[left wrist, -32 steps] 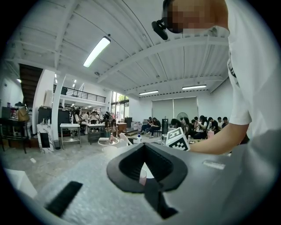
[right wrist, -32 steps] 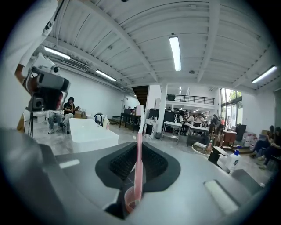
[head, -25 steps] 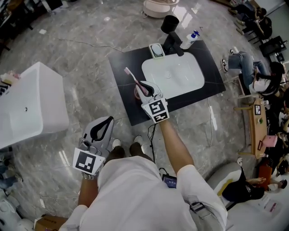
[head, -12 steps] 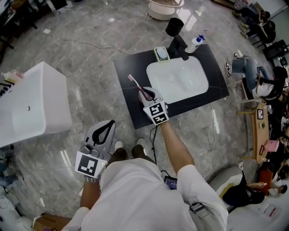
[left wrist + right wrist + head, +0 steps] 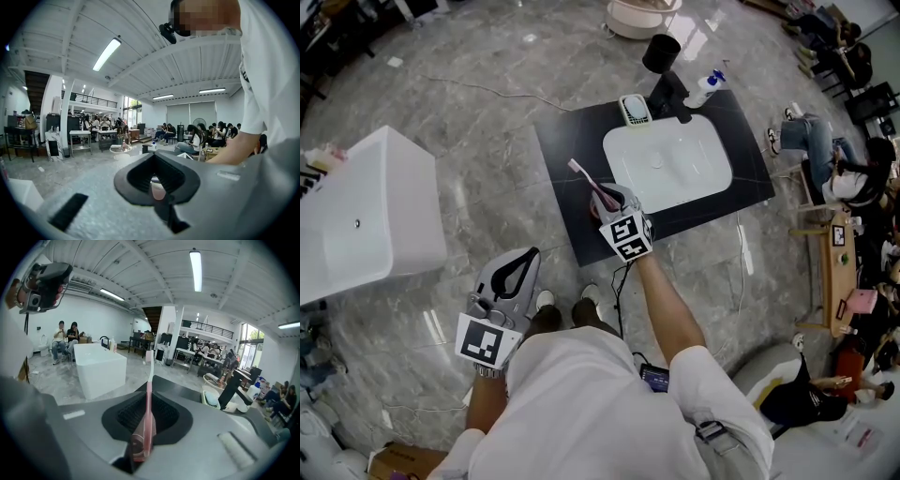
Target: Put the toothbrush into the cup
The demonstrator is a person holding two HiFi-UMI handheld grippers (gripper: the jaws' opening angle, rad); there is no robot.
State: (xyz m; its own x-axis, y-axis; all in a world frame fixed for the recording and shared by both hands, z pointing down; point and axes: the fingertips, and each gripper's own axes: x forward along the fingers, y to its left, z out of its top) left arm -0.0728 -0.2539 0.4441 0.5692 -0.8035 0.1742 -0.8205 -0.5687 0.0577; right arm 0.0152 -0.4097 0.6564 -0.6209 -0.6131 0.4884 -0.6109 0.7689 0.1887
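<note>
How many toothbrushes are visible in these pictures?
1. The pink toothbrush is clamped in the right gripper, over the dark counter's near-left corner. Others may be hidden.

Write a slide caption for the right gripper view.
Right claw shut on the pink toothbrush, brush head pointing out past the tips, white tub beyond.

Pink toothbrush held upright-tilted above a small cup.

The toothbrush has a translucent pink handle, a white neck and a pinkish head. Clamped low on its handle by the right gripper, it leans head-up, away from the person. The reddish cup shows only as a sliver directly beneath, on the dark countertop.
</note>
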